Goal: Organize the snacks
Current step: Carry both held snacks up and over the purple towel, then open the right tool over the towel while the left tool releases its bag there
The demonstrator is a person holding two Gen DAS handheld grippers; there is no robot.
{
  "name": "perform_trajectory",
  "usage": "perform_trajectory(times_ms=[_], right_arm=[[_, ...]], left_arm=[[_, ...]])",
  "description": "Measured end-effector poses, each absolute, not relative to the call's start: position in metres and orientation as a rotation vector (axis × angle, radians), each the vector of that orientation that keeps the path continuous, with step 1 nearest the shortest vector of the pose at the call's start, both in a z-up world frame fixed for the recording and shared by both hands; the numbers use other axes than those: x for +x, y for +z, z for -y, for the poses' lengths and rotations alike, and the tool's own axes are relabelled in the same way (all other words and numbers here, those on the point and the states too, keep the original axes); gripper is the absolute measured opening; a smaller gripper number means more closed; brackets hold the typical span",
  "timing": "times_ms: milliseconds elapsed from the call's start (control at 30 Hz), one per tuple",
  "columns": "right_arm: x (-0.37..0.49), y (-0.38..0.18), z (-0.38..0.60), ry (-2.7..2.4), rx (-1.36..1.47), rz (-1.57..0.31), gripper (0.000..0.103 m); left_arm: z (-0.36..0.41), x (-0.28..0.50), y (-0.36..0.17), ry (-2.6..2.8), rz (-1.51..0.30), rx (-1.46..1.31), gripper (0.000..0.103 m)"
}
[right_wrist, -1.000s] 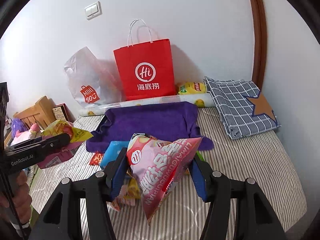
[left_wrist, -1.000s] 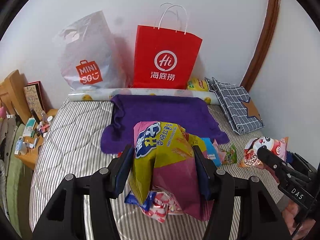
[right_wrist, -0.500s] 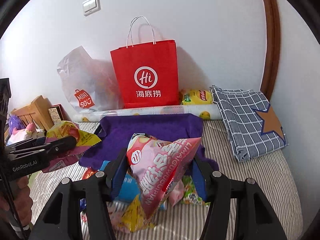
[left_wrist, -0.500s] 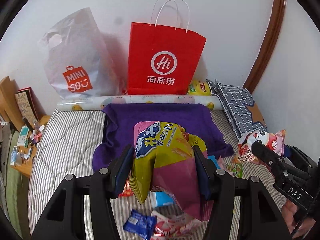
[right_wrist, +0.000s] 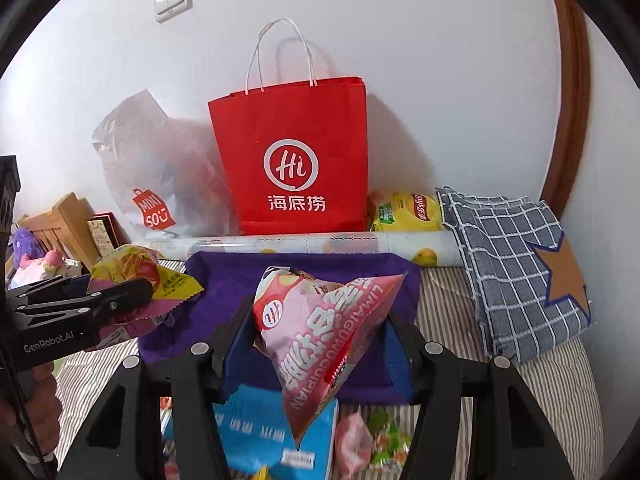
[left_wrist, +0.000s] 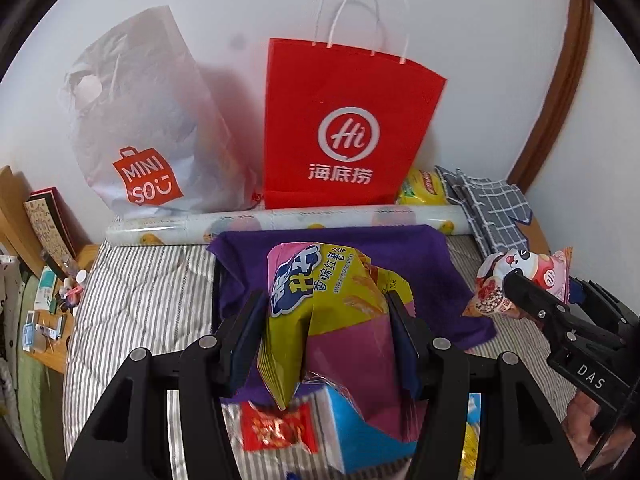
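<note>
My left gripper point(left_wrist: 326, 320) is shut on a yellow and pink sweet-potato-stick bag point(left_wrist: 332, 312), held above the bed. My right gripper point(right_wrist: 320, 332) is shut on a pink Hi snack bag point(right_wrist: 320, 328), also held up. Each gripper shows in the other view: the right one at the right edge point(left_wrist: 520, 284), the left one at the left edge point(right_wrist: 136, 292). A red Hi paper bag point(left_wrist: 344, 132) point(right_wrist: 296, 160) stands open against the wall. A purple cloth point(left_wrist: 320, 244) point(right_wrist: 304, 268) lies in front of it. Loose snacks, a blue box point(left_wrist: 352, 432) point(right_wrist: 256, 432) and a red packet point(left_wrist: 276, 428), lie below.
A white Miniso plastic bag point(left_wrist: 136, 128) leans left of the red bag. A rolled mat point(left_wrist: 280, 220) lies along the wall. A yellow chip bag point(right_wrist: 408, 212) and a folded checked blanket point(right_wrist: 512, 264) are at right. A cluttered wooden shelf point(left_wrist: 44, 292) borders the striped mattress point(left_wrist: 144, 292).
Both grippers have moved forward toward the red bag and purple cloth, still holding their snack bags. The bags on the wall look larger and closer.
</note>
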State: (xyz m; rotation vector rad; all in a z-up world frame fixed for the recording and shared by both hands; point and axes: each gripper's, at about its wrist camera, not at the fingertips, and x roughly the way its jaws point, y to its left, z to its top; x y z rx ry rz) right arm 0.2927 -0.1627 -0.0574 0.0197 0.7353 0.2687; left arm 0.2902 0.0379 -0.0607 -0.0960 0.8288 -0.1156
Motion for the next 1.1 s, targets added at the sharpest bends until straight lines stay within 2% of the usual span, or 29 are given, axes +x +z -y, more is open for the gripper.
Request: perform_trajectory(times_ms=[367, 633, 833, 1100], right_arm=[[0.36, -0.082, 0.15, 0.283, -0.014, -0.76, 0.056], [0.398, -0.13, 0.155, 0.285, 0.013, -0.871, 0.056], [0.411, -0.157, 0.163, 0.261, 0.012, -0.953, 0.056], [0.413, -0.161, 0.163, 0.246, 0.003, -0.979, 0.056]], left_arm=[[-0.052, 0.352, -0.094, -0.091, -0.896, -0.096, 0.058], [-0.056, 0.386, -0.128, -0.097, -0.96, -0.088, 0.058], [-0.065, 0.4, -0.155, -0.08, -1.023, -0.103, 0.058], [-0.062, 0.404, -0.168, -0.07, -1.059, -0.085, 0.058]])
